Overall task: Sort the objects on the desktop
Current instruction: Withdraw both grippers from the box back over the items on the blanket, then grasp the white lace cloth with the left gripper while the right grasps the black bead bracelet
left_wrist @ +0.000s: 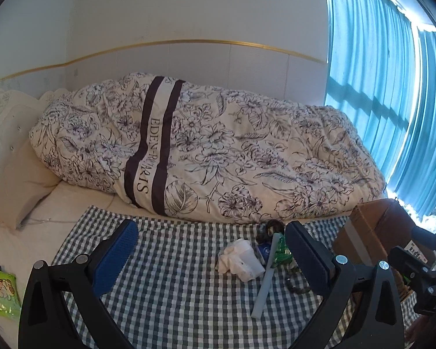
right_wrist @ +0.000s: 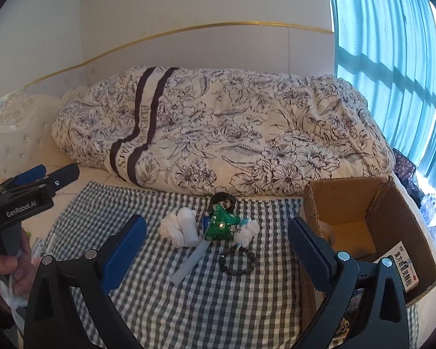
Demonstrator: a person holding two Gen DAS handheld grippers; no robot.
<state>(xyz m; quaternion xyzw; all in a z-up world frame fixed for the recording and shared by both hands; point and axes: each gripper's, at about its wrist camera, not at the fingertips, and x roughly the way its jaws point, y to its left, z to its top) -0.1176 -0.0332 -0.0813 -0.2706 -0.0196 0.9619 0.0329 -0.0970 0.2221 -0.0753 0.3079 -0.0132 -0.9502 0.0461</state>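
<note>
Grippers come first: our left gripper (left_wrist: 209, 257) is wide open and holds nothing, and it hangs over the checked cloth (right_wrist: 165, 305). We think it waits there, ready to pick. Going right, the little things lie in a heap on the cloth: a white crumpled tissue (right_wrist: 178, 228), a pale flat stick (right_wrist: 193, 258), a green packet (right_wrist: 221, 224), a small white toy (right_wrist: 245, 232) and a bead bracelet (right_wrist: 238, 263). Our right gripper (right_wrist: 218, 247) is wide open too, with nothing in it. Just beside the cloth on the right is a cardboard box (right_wrist: 363, 200), open so things can drop in. A medicine box (right_wrist: 404, 270) lies inside already. We work on a bed with a flowery quilt (right_wrist: 232, 133), white walls and blue curtains (right_wrist: 392, 58).
</note>
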